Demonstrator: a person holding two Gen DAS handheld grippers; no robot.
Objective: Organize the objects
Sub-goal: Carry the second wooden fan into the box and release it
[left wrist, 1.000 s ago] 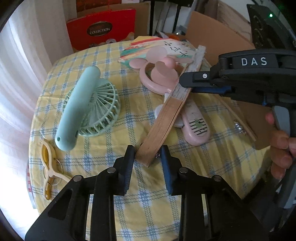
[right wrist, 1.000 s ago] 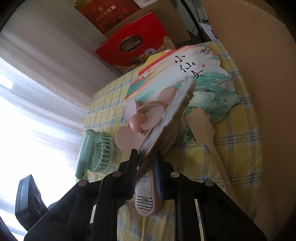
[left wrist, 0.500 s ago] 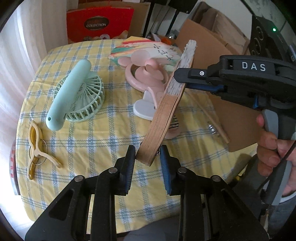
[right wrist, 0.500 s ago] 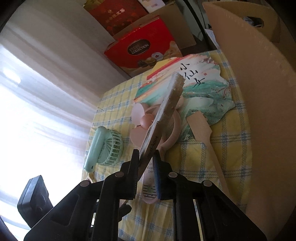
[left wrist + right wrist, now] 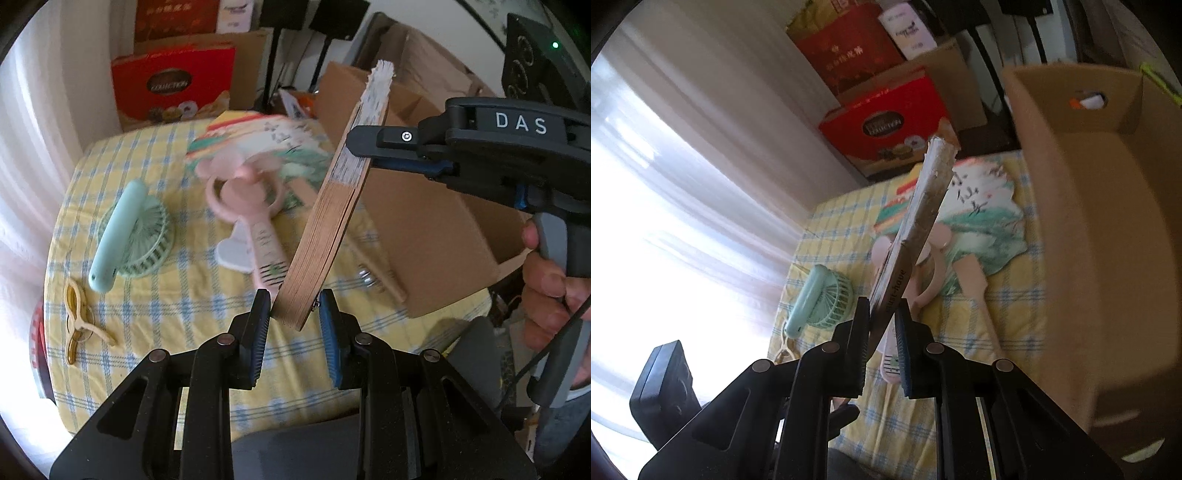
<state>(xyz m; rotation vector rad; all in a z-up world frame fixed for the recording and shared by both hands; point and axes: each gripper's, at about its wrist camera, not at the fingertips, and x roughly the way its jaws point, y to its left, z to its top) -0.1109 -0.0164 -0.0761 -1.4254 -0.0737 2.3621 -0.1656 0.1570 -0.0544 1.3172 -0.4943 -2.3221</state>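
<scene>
Motion blurs the pink fan (image 5: 242, 192); the folded fan (image 5: 332, 221) hides its handle.

We see daylight pouring through the white curtain (image 5: 665, 229), which burns out to pure white left of the green fan (image 5: 823, 299). In the left wrist view the same curtain (image 5: 33, 147) glares beside the table (image 5: 177, 288). Motion blur smears the pink fan (image 5: 247, 206) and the cardboard box (image 5: 1108, 258), while the near black hardware stays sharp. Fisheye bending curves both pictures, with dark corners around the rim.
</scene>
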